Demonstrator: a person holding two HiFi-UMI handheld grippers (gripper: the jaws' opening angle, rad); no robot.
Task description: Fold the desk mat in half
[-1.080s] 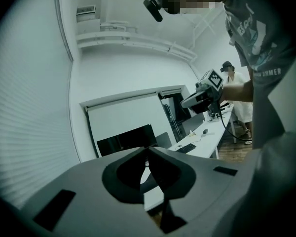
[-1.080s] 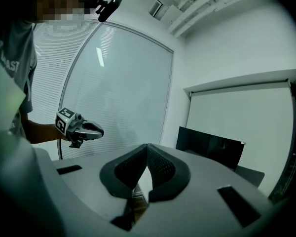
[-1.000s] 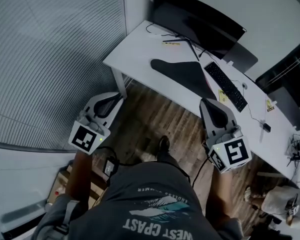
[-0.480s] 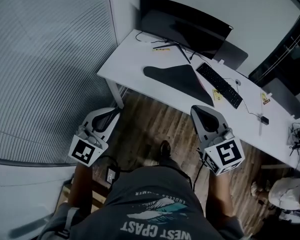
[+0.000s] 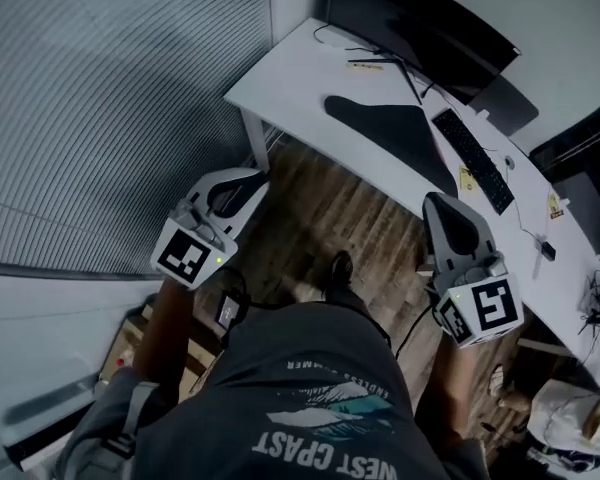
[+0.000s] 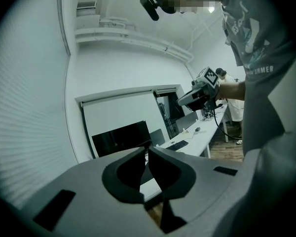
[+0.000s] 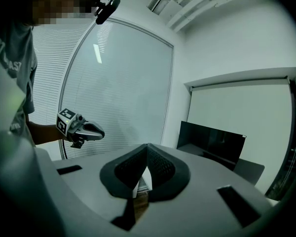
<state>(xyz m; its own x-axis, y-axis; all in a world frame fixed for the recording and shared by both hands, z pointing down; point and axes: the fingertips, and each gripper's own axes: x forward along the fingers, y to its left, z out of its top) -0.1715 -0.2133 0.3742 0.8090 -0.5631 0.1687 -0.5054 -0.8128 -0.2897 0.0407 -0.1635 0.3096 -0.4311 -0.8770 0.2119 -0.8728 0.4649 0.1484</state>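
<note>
We hold the left claw and the right claw with jaws together and empty, over the wooden floor. Both are well apart from the dark desk mat lying on the white table, left of the keyboard. Our shirt reads "WEST" and "SUMMER".

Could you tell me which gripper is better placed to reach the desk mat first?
Probably the right gripper: shut and empty like the left gripper, it hangs nearer the desk mat. Neither touches the mat yet.
</note>
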